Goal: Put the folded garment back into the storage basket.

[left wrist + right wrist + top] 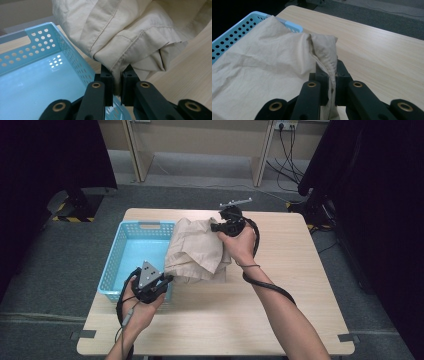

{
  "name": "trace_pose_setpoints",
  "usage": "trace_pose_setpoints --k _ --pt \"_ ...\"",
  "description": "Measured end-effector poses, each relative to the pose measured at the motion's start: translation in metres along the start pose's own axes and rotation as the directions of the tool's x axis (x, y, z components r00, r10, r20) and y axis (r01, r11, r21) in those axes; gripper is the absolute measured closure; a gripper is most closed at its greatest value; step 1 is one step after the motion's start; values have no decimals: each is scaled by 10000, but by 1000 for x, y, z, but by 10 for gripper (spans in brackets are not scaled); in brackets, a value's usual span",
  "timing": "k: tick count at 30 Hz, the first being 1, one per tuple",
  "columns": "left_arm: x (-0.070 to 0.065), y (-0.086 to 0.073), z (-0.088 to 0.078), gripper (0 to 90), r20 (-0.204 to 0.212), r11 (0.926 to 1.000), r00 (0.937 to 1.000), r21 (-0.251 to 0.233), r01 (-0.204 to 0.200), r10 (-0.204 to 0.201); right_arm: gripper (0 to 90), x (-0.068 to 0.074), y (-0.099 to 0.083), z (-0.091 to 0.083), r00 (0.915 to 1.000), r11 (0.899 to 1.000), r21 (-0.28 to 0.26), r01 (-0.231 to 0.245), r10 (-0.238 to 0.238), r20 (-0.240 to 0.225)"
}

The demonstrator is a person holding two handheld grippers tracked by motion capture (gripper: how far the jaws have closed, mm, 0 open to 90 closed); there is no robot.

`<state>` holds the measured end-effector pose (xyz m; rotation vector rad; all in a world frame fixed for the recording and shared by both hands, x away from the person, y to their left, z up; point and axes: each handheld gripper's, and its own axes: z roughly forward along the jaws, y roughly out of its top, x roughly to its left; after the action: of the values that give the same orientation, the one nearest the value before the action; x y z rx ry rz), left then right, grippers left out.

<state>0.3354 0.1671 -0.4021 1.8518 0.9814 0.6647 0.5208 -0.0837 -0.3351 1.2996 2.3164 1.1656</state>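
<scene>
A beige cloth garment (196,251) hangs stretched between both grippers, above the table and the right rim of a light blue perforated basket (131,254). My left gripper (167,279) is near the basket's front right corner, shut on a hemmed edge of the beige garment (117,37), which runs down between its jaws (116,75). My right gripper (216,226) is farther back over the table, shut on a seamed fold of the beige garment (274,65) at its jaws (332,72). The basket (32,72) looks empty inside.
The wooden table (280,285) has bare surface to the right and front of the garment. Grey carpet surrounds the table. Dark curtains stand at both sides, and cables run along the floor at the back right.
</scene>
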Motion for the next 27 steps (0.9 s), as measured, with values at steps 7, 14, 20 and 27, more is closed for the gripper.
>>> trace_pose_setpoints --k 7,14,20,27 --pt "3 0 -3 837 -64 10000 10000 6 27 -27 851 4 2 1 10000 10000 -9 33 -33 -27" --pt "7 0 -5 839 -133 10000 9999 -4 67 -67 851 8 5 4 10000 10000 20 71 -70 -25" --pt "10 -1 -8 840 -213 10000 9997 -15 91 -92 851 11 8 7 9999 9999 75 98 -98 -49" --pt "14 -2 -11 840 -311 9999 9994 -17 148 -148 851 16 10 9 9999 9999 76 123 -122 -120"
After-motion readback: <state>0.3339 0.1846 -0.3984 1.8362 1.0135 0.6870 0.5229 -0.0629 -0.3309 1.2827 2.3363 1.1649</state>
